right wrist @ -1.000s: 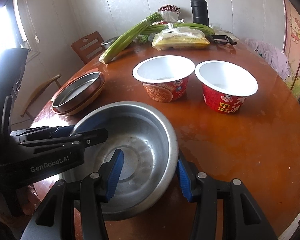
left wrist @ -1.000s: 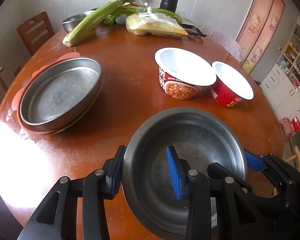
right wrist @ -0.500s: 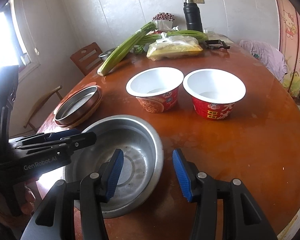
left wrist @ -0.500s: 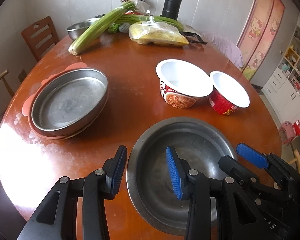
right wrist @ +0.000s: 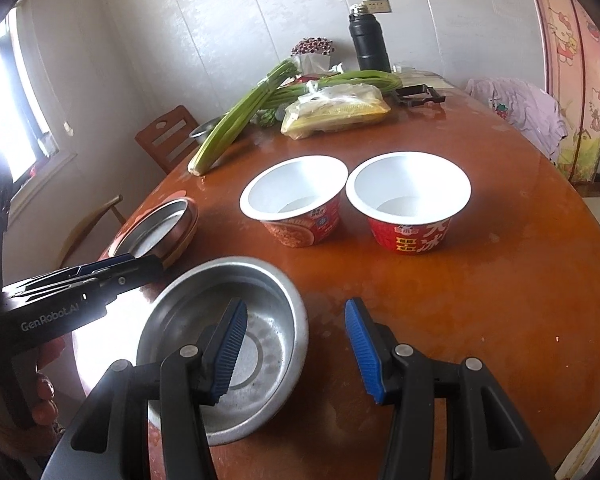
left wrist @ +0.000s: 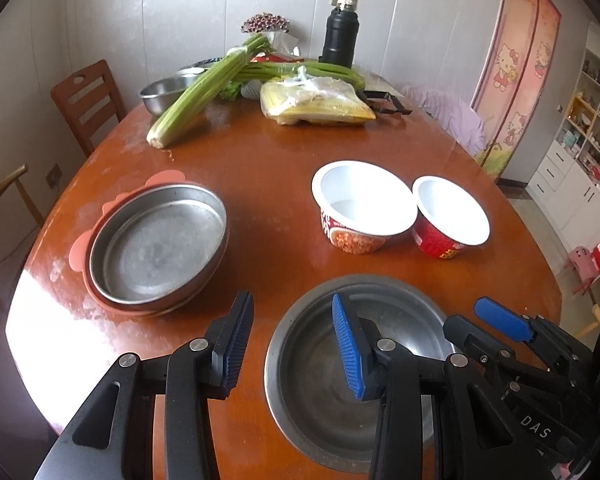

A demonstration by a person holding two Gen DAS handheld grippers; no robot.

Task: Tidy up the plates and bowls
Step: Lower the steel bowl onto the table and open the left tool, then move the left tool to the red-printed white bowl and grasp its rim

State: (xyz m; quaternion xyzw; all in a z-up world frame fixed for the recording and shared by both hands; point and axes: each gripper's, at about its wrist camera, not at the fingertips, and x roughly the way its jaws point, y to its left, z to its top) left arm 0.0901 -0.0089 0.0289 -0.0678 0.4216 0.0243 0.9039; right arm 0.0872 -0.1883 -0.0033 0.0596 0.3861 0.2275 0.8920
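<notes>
A: So, tongs status?

B: Left tongs (left wrist: 292,344) released, nothing pinched; one pad hangs over the steel bowl (left wrist: 312,400), the other outside its rim. Right tongs (right wrist: 296,344) same: gaping, the bowl's rim shows btwn the pads but isn't clamped.

A: Bowl where?

B: Upright on the tabletop (left wrist: 268,184), at the near edge, directly below both tongs.

A: Rest?

B: Beyond it, two noodle cups (left wrist: 360,208) side by side, rims abt touching. Off to the left, a steel pan (left wrist: 156,248) sits on a pink plate (left wrist: 80,248). Far end: celery (left wrist: 204,96), black flask (left wrist: 340,36).
</notes>
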